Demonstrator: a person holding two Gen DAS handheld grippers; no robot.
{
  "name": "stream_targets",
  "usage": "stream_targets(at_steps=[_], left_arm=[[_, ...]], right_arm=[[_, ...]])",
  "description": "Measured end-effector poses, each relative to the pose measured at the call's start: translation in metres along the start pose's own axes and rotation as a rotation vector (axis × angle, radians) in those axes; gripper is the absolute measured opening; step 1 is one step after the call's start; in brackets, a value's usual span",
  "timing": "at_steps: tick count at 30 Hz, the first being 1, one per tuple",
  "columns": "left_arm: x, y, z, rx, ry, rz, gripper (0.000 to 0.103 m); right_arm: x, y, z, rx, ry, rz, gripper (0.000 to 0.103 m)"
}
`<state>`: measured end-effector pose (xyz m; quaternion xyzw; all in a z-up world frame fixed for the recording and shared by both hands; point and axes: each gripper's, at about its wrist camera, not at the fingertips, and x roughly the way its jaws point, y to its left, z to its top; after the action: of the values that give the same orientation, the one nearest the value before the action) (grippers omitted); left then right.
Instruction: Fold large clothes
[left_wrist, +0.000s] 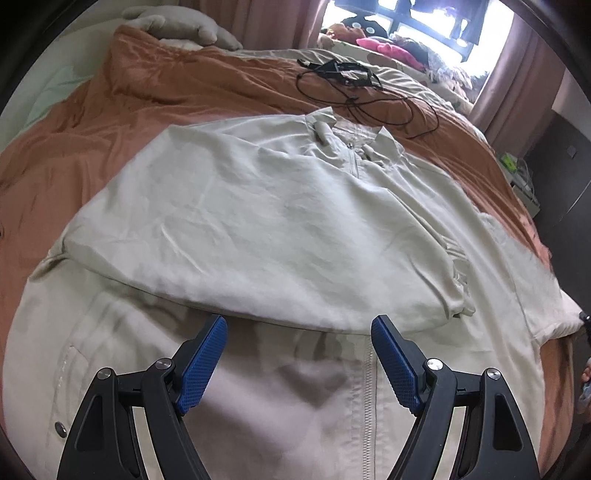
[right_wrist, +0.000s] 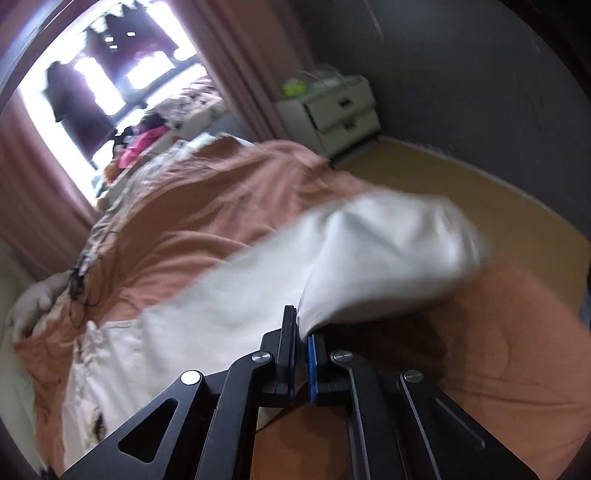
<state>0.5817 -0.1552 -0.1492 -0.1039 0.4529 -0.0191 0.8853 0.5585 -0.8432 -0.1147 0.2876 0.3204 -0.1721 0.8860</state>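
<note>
A large pale beige zip jacket (left_wrist: 266, 221) lies spread on a bed with an orange-brown cover (left_wrist: 155, 96). One sleeve is folded across its chest. My left gripper (left_wrist: 299, 332) is open and empty, hovering just above the jacket's lower front by the zipper. In the right wrist view my right gripper (right_wrist: 303, 332) is shut on the jacket's other sleeve (right_wrist: 388, 251) and holds it lifted above the bed cover (right_wrist: 221, 206); the view is blurred by motion.
A black cable tangle (left_wrist: 351, 85) lies on the bed beyond the collar. A grey pillow (left_wrist: 177, 26) sits at the far left. A white bedside cabinet (right_wrist: 332, 110) stands by the dark wall. A window with curtains is behind the bed.
</note>
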Motion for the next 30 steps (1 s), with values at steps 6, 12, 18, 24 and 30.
stream_targets(at_steps=[6,12,18,24,30], left_arm=[[-0.02,0.001,0.003,-0.006,-0.039,-0.027,0.081],[-0.045,0.014,0.007,-0.045,-0.083,-0.047,0.081],[-0.066,0.032,0.012,-0.102,-0.129,-0.072,0.081],[-0.076,0.05,0.016,-0.148,-0.131,-0.079,0.081],[-0.093,0.067,0.016,-0.172,-0.14,-0.064,0.081]], right_arm=[[-0.056,0.077,0.024,-0.121,-0.057,0.073,0.006],[-0.098,0.162,0.023,-0.246,-0.075,0.159,0.006],[-0.117,0.25,-0.004,-0.361,-0.054,0.24,0.005],[-0.122,0.324,-0.042,-0.473,-0.021,0.308,0.005],[-0.106,0.381,-0.097,-0.56,0.027,0.368,0.005]])
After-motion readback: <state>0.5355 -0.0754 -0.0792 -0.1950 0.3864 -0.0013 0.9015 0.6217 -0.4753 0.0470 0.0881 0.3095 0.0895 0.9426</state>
